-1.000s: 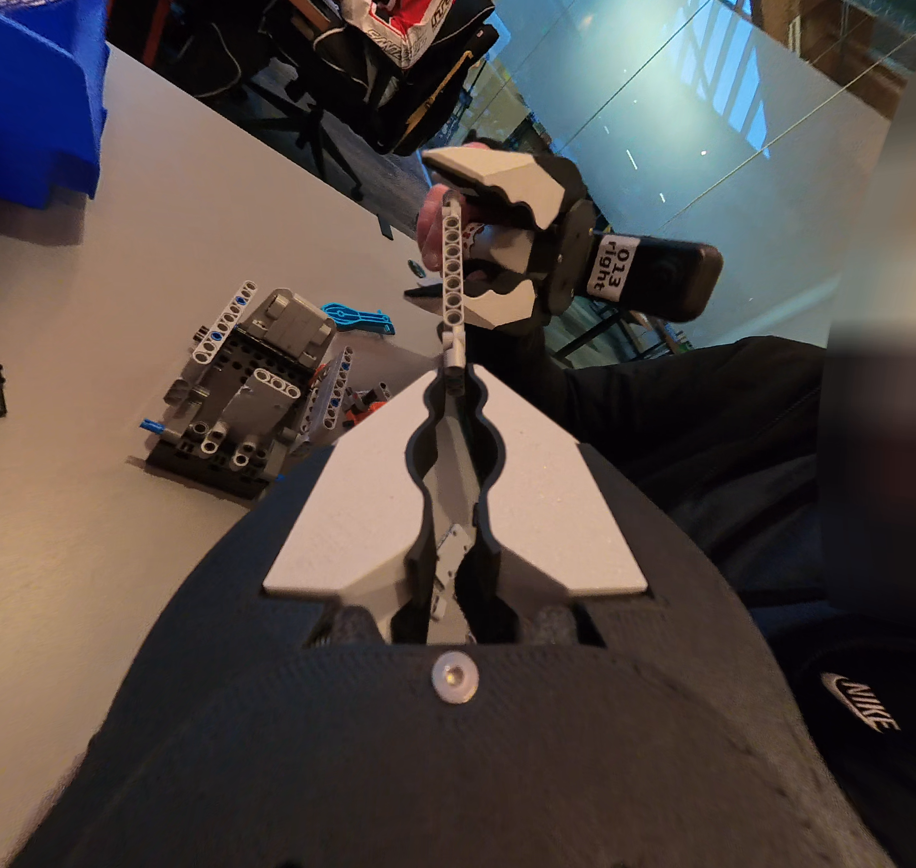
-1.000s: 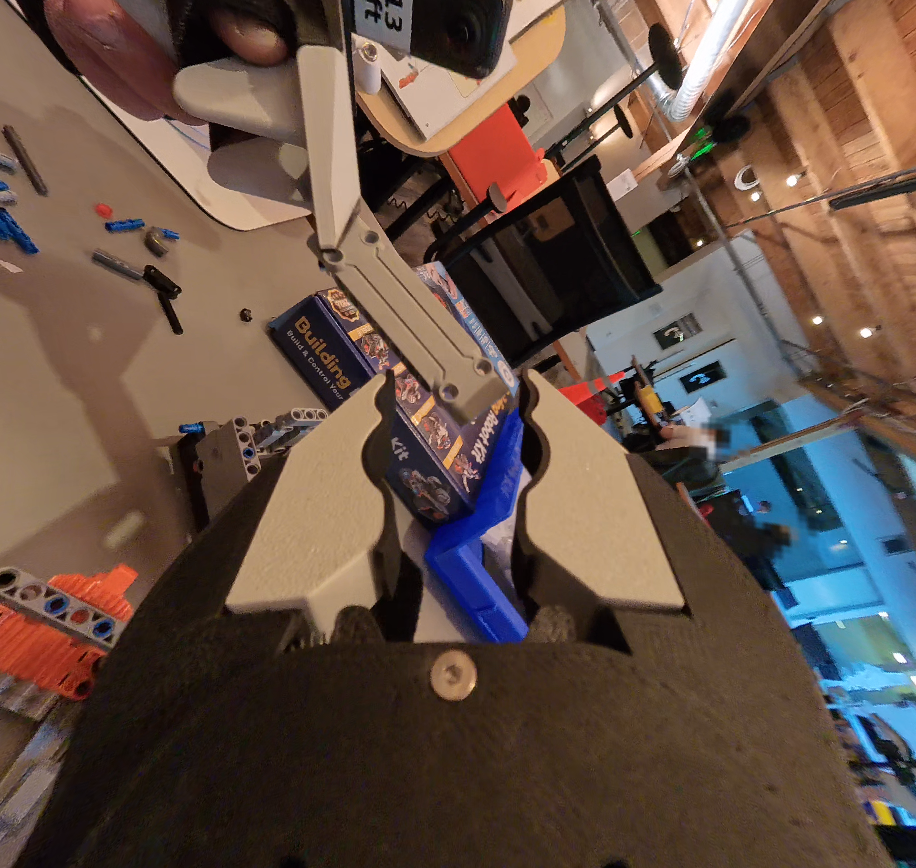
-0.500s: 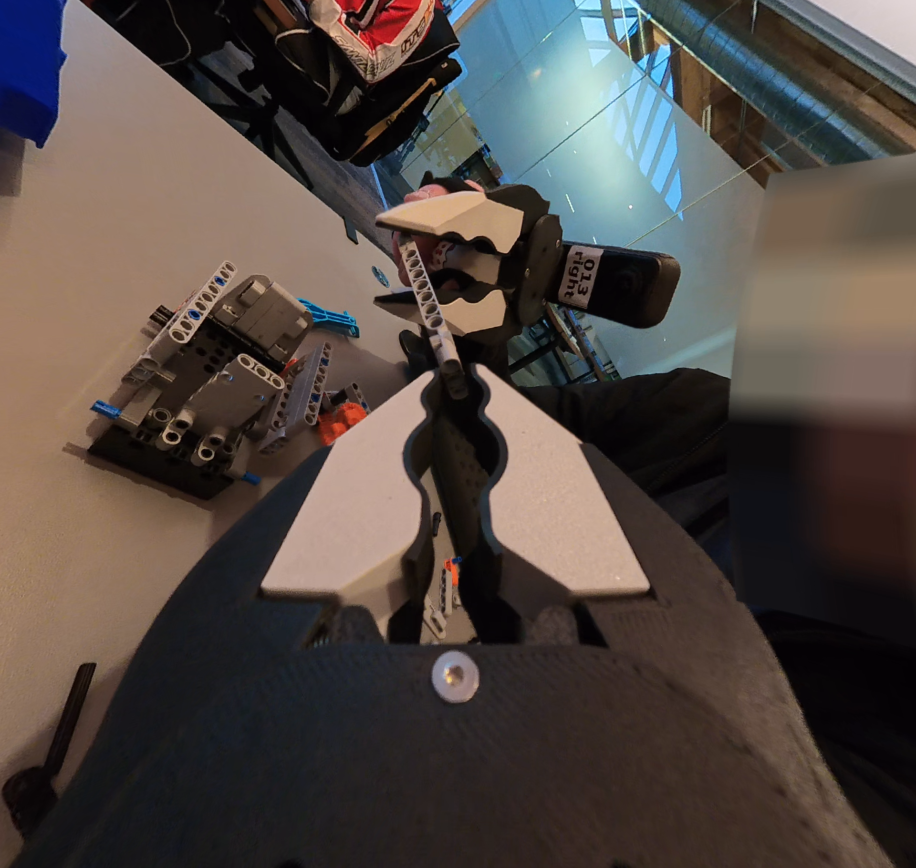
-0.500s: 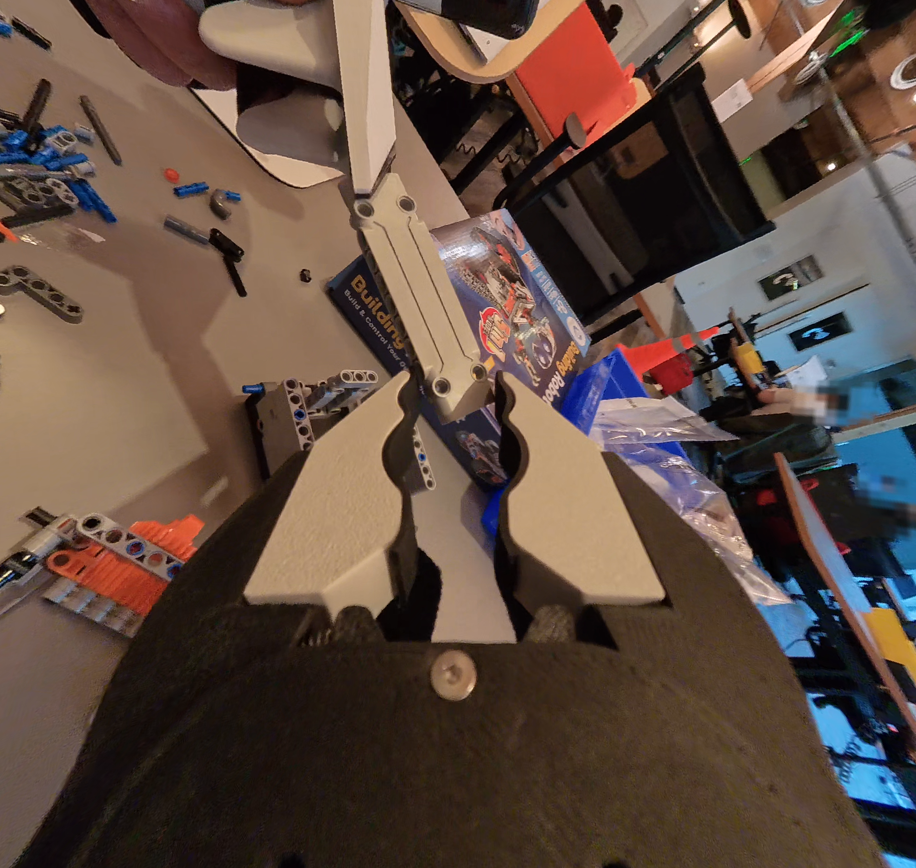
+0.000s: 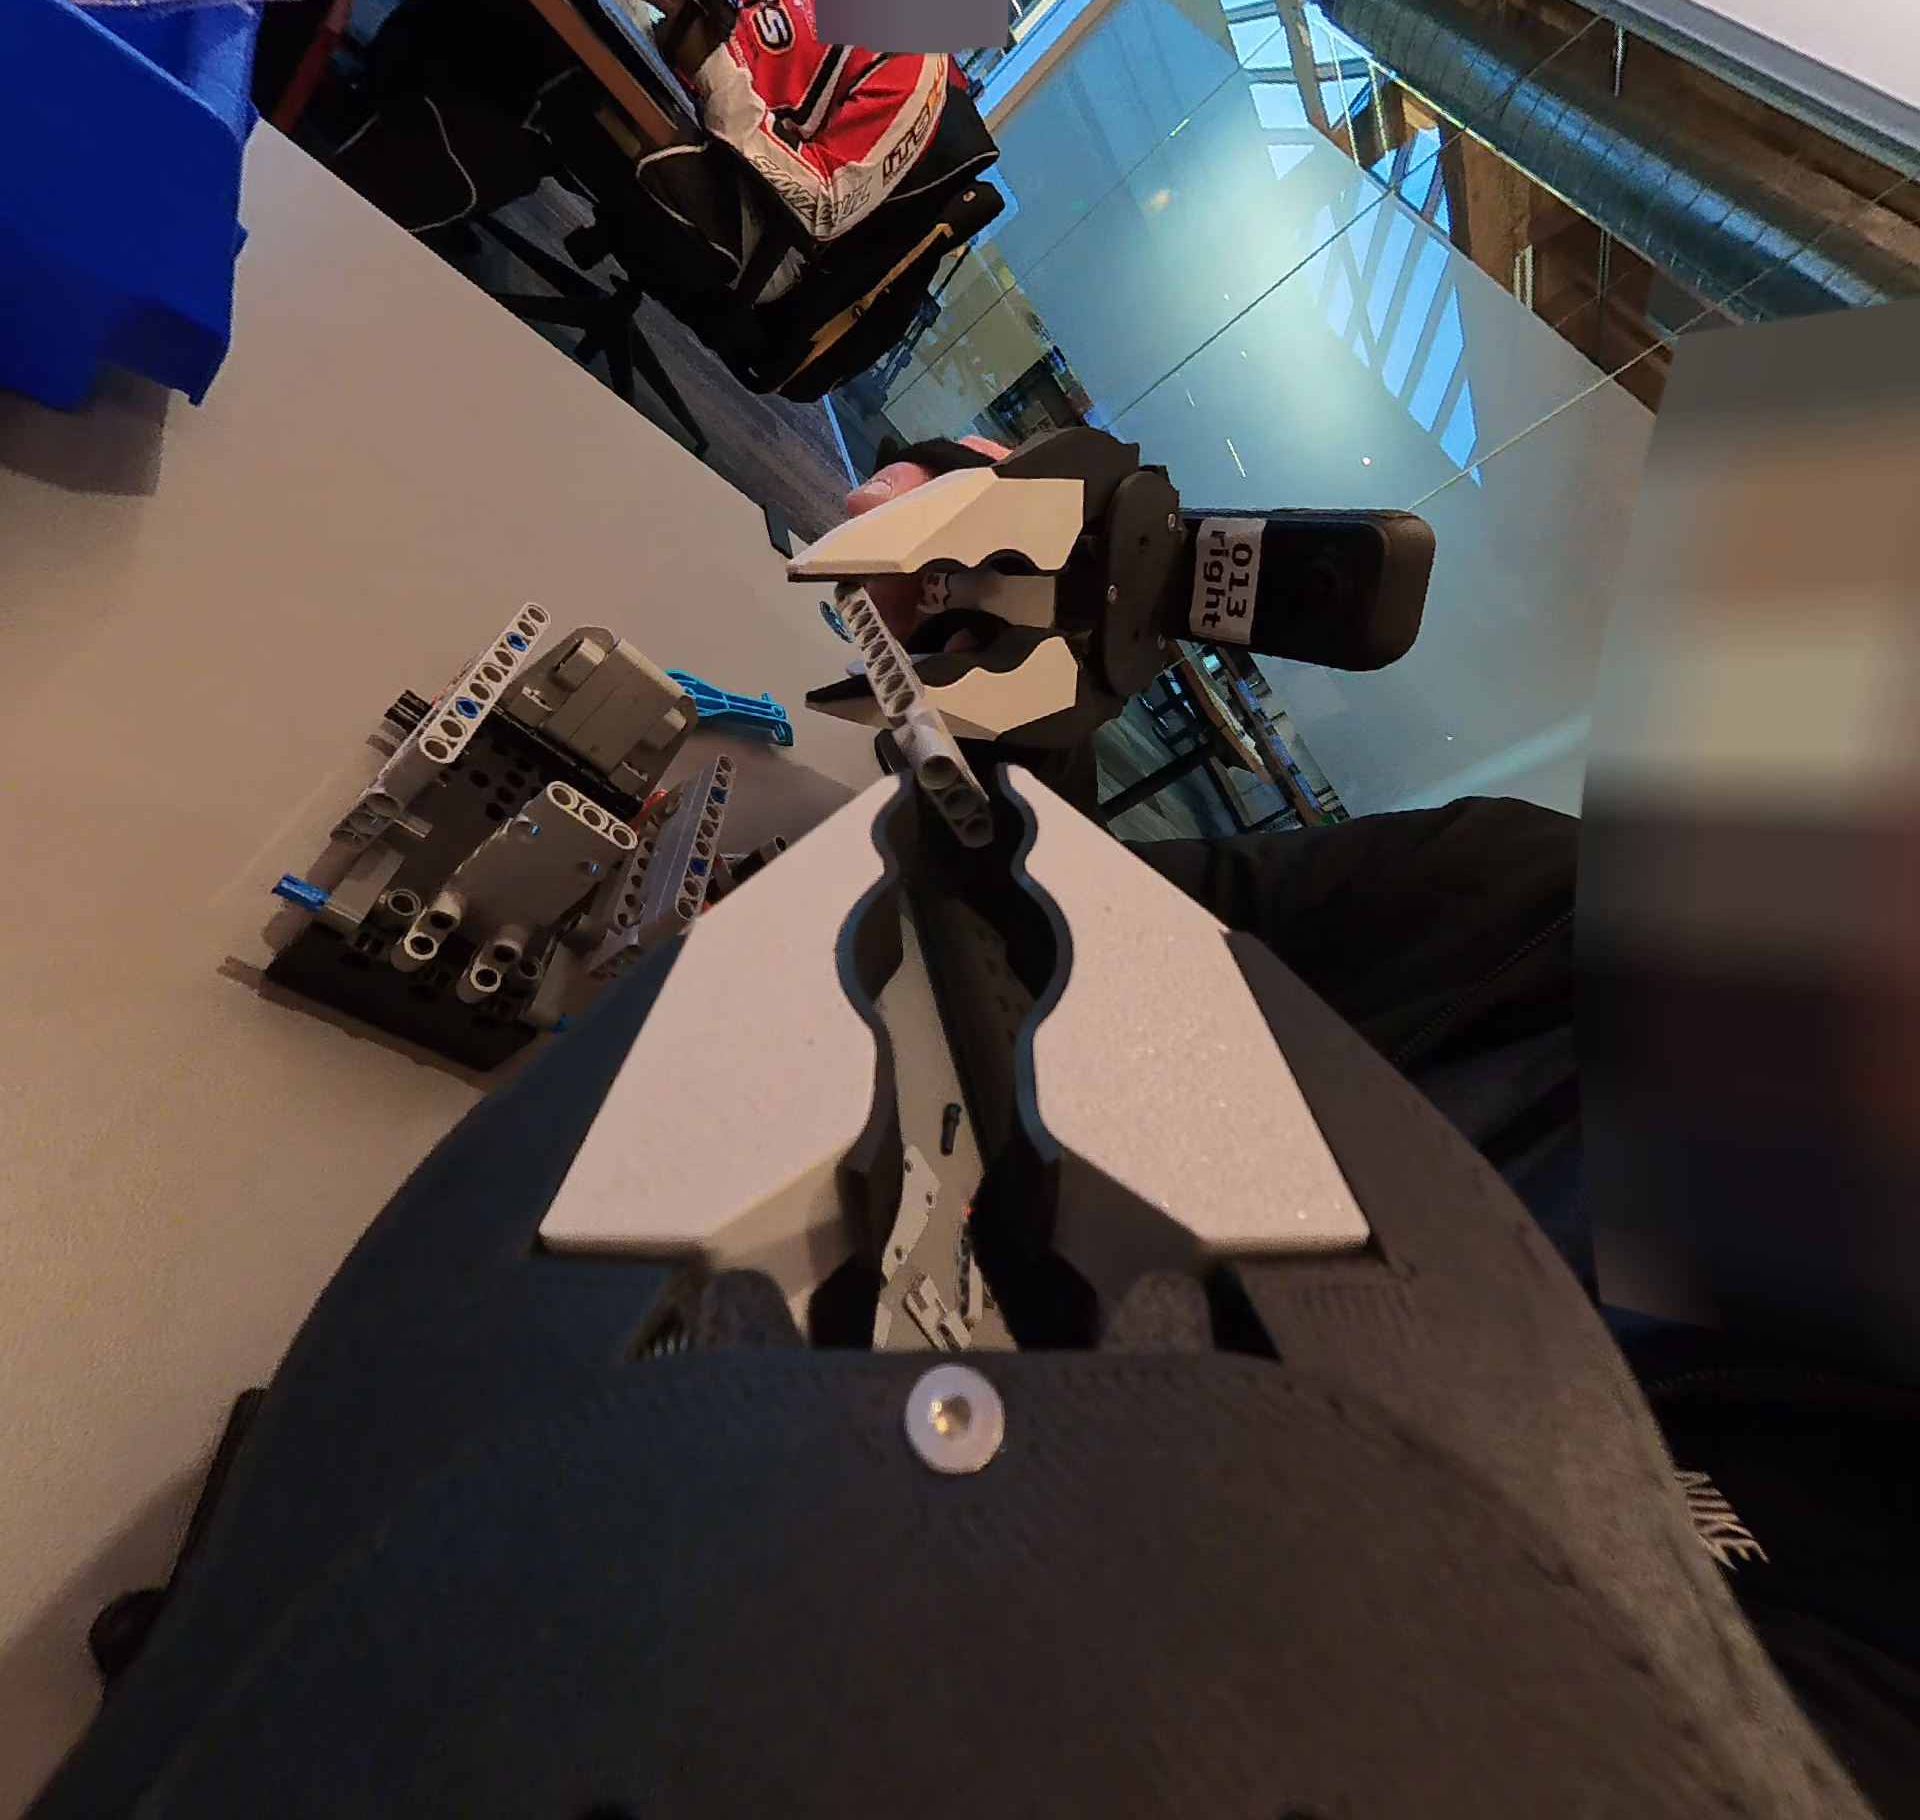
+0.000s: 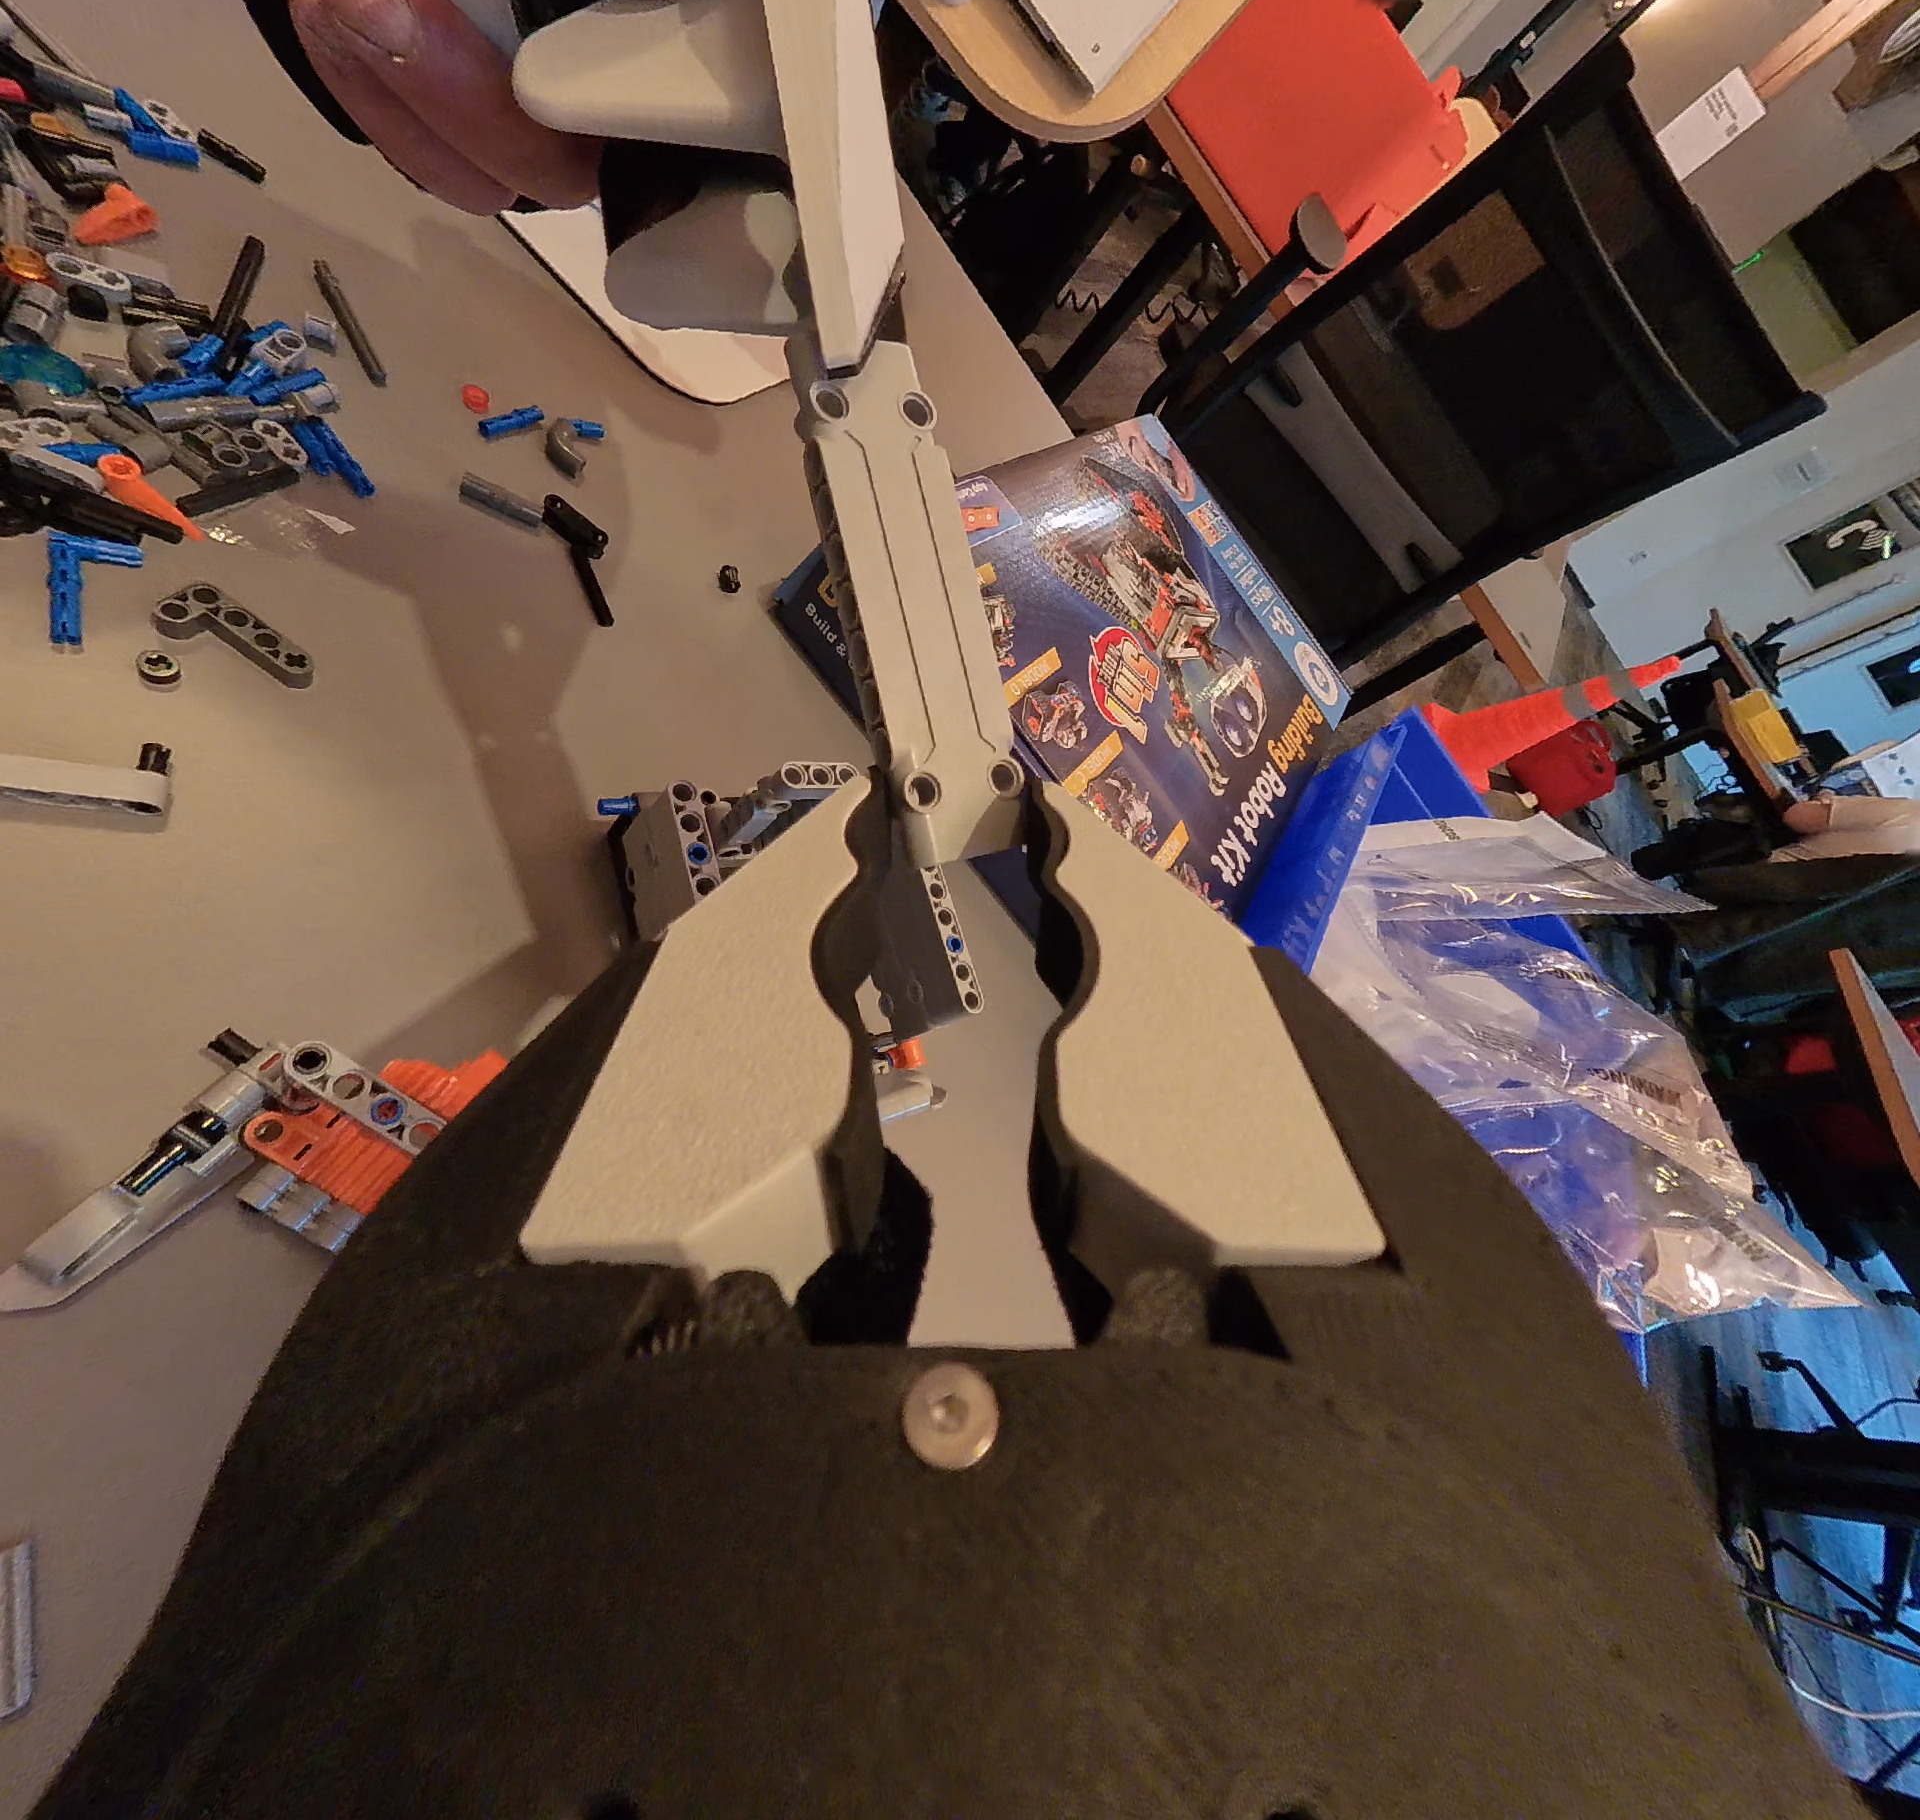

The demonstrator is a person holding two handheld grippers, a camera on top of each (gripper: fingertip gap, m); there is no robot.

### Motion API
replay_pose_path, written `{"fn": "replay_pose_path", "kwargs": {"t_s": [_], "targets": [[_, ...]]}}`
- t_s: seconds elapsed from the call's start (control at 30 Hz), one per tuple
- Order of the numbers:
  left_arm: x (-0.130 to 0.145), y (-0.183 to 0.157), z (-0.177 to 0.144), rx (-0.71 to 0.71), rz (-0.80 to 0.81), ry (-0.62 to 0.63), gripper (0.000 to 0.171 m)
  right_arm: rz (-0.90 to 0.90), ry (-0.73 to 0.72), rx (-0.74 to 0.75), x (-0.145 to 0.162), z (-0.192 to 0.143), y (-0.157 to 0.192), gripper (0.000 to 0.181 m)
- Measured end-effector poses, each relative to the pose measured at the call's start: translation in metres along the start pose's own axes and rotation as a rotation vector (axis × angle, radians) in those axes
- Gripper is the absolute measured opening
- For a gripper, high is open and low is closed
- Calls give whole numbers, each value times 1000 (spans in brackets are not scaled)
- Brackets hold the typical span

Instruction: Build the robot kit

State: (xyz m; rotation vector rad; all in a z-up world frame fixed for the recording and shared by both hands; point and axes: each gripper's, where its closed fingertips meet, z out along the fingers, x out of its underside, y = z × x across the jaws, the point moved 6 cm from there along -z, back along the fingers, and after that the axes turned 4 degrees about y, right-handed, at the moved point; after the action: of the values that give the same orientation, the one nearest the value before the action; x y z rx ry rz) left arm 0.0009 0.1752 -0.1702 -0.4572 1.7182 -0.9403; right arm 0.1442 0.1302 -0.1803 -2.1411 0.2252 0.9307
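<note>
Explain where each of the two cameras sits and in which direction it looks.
Left wrist view: on the left gripper, looking along its fingers at the grey panel, the right gripper and a dark sleeve.
Right wrist view: on the right gripper, facing the grey panel, the left gripper, a hand and scattered parts.
Shared: the panel, the brick assembly, and the table.

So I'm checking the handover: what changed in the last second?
The right gripper, jaws wide apart before, has narrowed around the far end of the long grey holed panel piece and looks in contact. The left gripper stays shut on the other end. The grey block assembly lies unmoved on the table.
</note>
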Motion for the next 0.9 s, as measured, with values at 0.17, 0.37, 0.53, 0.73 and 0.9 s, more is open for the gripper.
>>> {"fn": "replay_pose_path", "kwargs": {"t_s": [0.17, 0.37, 0.53, 0.73, 0.9], "targets": [[-2, -1, -1, -25, 18, -6, 11, 4, -11, -22, 0, -1, 1, 23], [-4, -4, -7, -85, 72, -7, 10, 21, -29, -80, -2, -1, 6, 24], [-7, -6, -9, -107, 107, -30, 5, 36, -45, -120, -2, -1, 8, 23], [-8, -5, -8, -113, 137, -36, 7, 70, -59, -157, 0, -2, 8, 23], [-8, -12, -6, -160, 257, -2, 19, 90, -64, -173, 2, -3, 6, 23]]}}
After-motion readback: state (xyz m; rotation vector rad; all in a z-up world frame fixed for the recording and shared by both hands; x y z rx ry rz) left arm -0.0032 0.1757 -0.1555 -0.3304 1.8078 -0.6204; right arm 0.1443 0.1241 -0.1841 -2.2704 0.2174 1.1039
